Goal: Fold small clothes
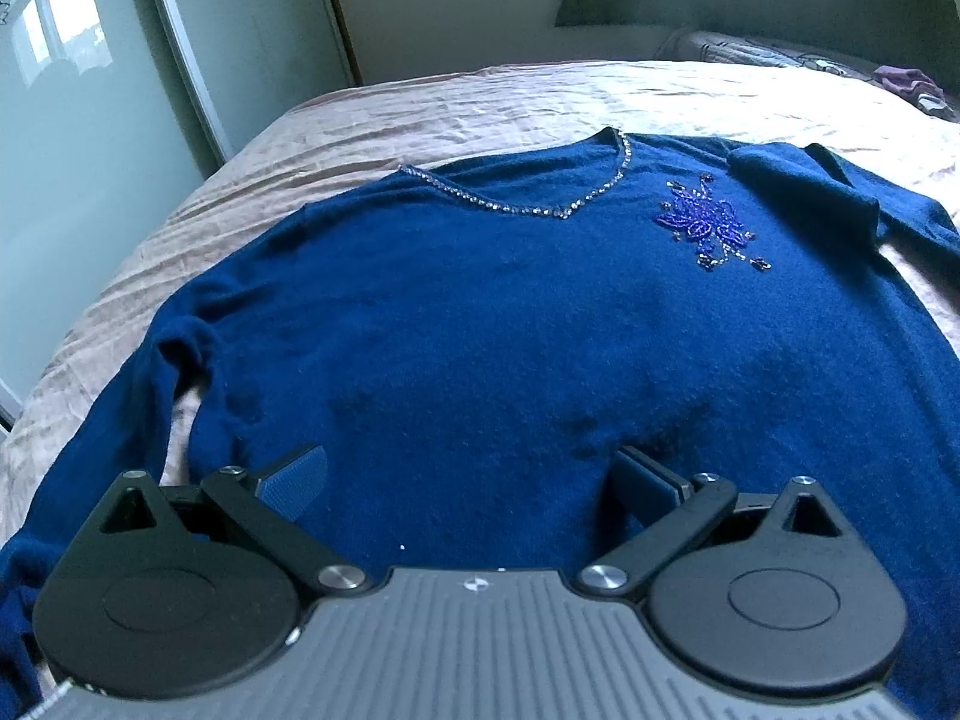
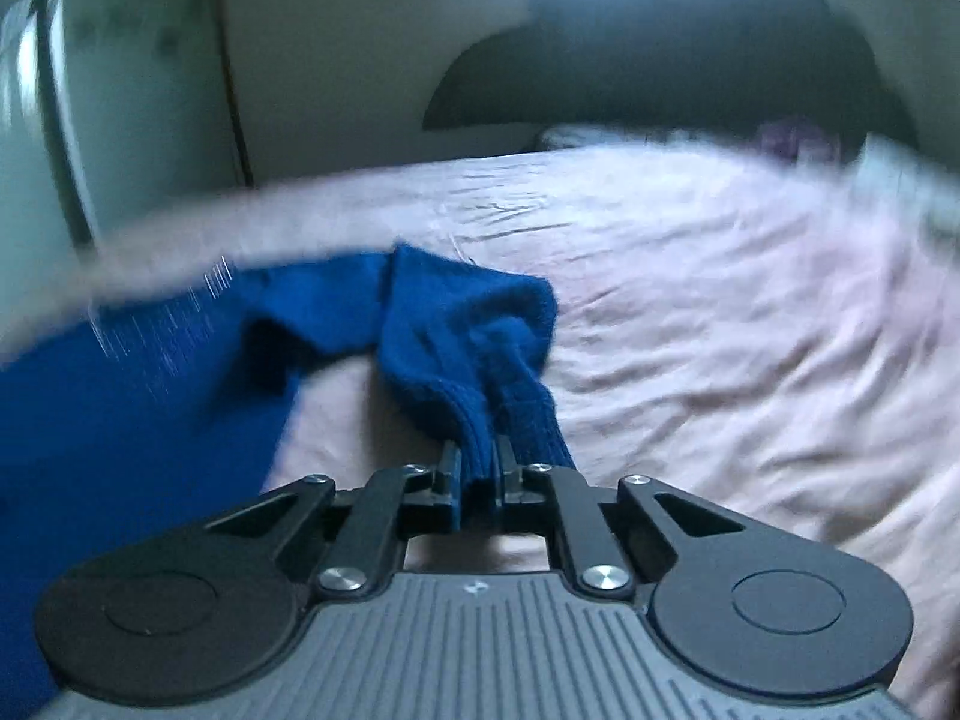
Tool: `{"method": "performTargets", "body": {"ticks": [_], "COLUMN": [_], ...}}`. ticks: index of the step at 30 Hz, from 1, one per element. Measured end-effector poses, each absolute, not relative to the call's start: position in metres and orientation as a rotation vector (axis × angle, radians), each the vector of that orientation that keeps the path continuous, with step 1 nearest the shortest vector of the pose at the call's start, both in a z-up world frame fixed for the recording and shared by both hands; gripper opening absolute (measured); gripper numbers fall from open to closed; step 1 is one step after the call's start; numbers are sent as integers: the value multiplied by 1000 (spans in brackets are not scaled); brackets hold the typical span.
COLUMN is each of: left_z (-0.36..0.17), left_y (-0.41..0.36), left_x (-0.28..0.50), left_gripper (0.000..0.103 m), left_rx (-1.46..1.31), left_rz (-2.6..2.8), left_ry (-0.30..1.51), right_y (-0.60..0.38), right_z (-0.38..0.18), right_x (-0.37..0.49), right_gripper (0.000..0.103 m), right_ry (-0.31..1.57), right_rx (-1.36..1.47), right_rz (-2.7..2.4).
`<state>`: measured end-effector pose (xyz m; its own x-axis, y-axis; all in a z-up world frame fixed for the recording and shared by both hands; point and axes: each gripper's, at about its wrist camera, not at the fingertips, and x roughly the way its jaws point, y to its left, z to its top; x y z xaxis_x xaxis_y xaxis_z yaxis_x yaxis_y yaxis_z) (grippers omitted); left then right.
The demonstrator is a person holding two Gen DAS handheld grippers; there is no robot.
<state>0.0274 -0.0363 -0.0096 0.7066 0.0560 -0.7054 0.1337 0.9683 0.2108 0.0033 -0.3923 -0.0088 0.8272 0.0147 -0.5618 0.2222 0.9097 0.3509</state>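
Bedspread (image 2: 720, 300) blurred; sweater (image 2: 468, 324) in right tongs (image 2: 478, 468)

Blue beaded sweater (image 1: 480, 330) lies spread front-up.

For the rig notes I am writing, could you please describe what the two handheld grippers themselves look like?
Both look alike. The left gripper and right gripper each have a grey ribbed body with a small white logo mark, two round black discs at the sides, and black linkage bars with silver screws. The left fingers carry blue textured pads. No cables or sleeves show.
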Motion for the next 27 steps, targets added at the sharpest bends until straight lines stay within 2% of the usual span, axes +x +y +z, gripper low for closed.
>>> {"method": "performTargets", "body": {"ticks": [7,12,27], "left_z": [-5,-3,-3], "left_y": [-28,-18,-7], "left_x": [31,37,47], "left_gripper": [103,102,102], "left_rx": [243,226,225], "left_rz": [-25,-1,22], "left_ry": [779,783,780], "right_y": [-452,-481,-577], "right_z": [-31,-25,58], "right_x": [7,20,8], "right_gripper": [9,9,9], "right_ry": [412,240,-140], "right_rx": [1124,1378,1438], "right_rz": [130,212,12]}}
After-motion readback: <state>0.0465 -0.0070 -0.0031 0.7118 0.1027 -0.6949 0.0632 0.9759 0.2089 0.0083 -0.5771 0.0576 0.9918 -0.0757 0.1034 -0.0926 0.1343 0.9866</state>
